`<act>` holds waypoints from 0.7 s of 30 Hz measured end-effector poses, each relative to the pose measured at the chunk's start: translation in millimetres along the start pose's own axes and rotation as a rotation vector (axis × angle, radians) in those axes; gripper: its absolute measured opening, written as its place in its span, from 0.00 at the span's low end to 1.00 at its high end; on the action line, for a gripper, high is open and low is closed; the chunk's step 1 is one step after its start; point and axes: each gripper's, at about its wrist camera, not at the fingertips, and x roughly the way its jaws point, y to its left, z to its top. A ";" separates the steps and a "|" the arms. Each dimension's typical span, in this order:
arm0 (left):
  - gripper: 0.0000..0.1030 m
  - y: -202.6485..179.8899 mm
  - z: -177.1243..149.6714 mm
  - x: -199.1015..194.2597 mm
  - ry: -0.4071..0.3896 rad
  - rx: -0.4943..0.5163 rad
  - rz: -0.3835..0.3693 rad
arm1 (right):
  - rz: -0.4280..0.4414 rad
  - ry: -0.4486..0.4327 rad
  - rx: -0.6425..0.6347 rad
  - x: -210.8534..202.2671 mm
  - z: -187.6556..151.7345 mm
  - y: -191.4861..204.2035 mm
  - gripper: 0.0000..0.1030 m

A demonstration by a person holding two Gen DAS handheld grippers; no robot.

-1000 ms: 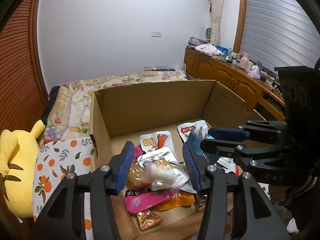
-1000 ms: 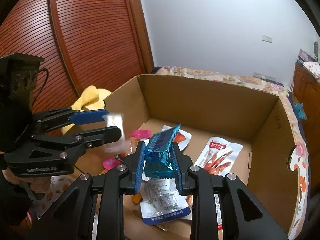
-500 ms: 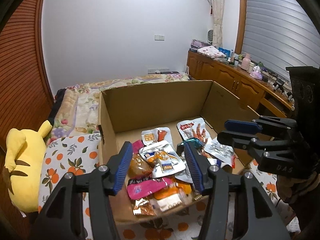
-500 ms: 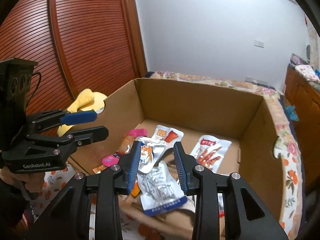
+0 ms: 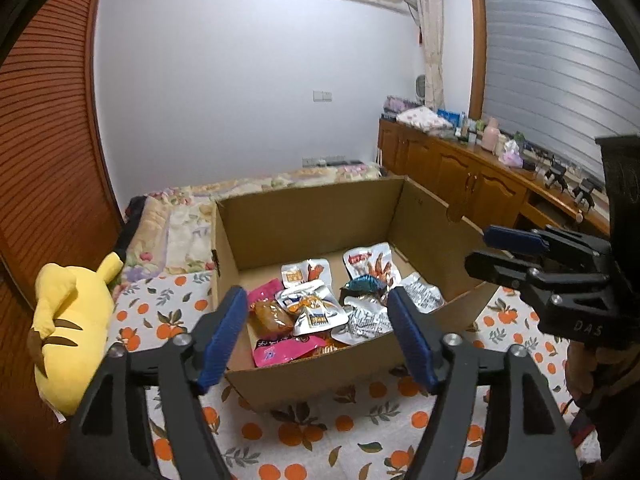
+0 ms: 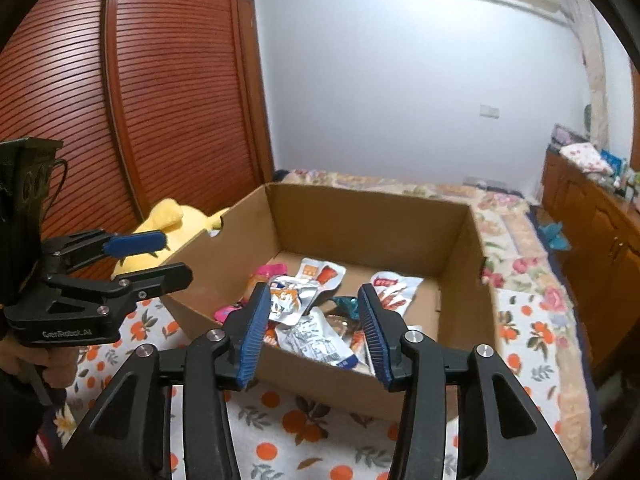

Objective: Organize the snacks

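An open cardboard box (image 5: 312, 216) (image 6: 360, 220) stands on a bed with an orange-print cover. Several snack packets lie inside: silver pouches (image 5: 310, 306) (image 6: 318, 338), a pink pack (image 5: 286, 350), a teal packet (image 5: 362, 282) (image 6: 346, 304), a chicken-feet pack (image 5: 370, 260) (image 6: 394, 286). My left gripper (image 5: 316, 334) is open and empty, held above the box's near edge. My right gripper (image 6: 314, 332) is open and empty, also back over the near edge. Each gripper shows in the other's view, the right (image 5: 516, 248) and the left (image 6: 148, 256).
A yellow plush toy (image 5: 68, 316) (image 6: 168, 220) lies left of the box. A red slatted wardrobe (image 6: 120, 100) stands on the left. Wooden cabinets (image 5: 460, 176) with clutter line the right wall. A floral blanket (image 6: 500, 216) lies behind the box.
The right gripper opened and let go of the teal packet, which now lies in the box. Both grippers pulled back and up, away from the box.
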 end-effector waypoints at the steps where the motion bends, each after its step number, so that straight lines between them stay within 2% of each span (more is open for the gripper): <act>1: 0.74 -0.4 0.1 -4.1 -0.007 -0.003 0.005 | -0.010 -0.007 0.000 -4.2 -0.6 1.2 0.51; 2: 0.79 -0.9 0.2 -8.2 -0.013 -0.006 0.012 | -0.021 -0.015 0.001 -9.0 -1.4 2.3 0.53; 6: 0.83 -2.0 -1.7 -21.2 -0.022 -0.016 0.033 | -0.057 -0.044 0.001 -25.0 -5.6 6.3 0.66; 7: 0.89 -2.8 -2.9 -24.0 -0.025 -0.018 0.035 | -0.058 -0.052 0.000 -28.9 -6.6 7.7 0.70; 8: 0.91 -3.4 -4.7 -27.9 -0.030 -0.023 0.036 | -0.054 -0.057 -0.001 -32.9 -7.8 8.6 0.71; 10: 0.92 -3.8 -7.1 -32.8 -0.029 -0.031 0.038 | -0.060 -0.063 0.007 -38.0 -9.3 9.8 0.78; 12: 0.93 -3.4 -8.9 -37.1 -0.026 -0.040 0.044 | -0.078 -0.066 0.000 -42.4 -10.3 12.1 0.81; 14: 0.96 -4.5 -9.2 -41.8 -0.027 -0.042 0.077 | -0.096 -0.075 -0.005 -46.9 -10.9 14.4 0.84; 17: 0.96 -9.1 -11.0 -49.0 -0.043 -0.031 0.118 | -0.106 -0.089 0.007 -53.0 -10.2 16.5 0.87; 21: 0.97 -12.0 -14.1 -60.1 -0.070 -0.034 0.126 | -0.130 -0.114 0.024 -62.6 -10.1 17.8 0.89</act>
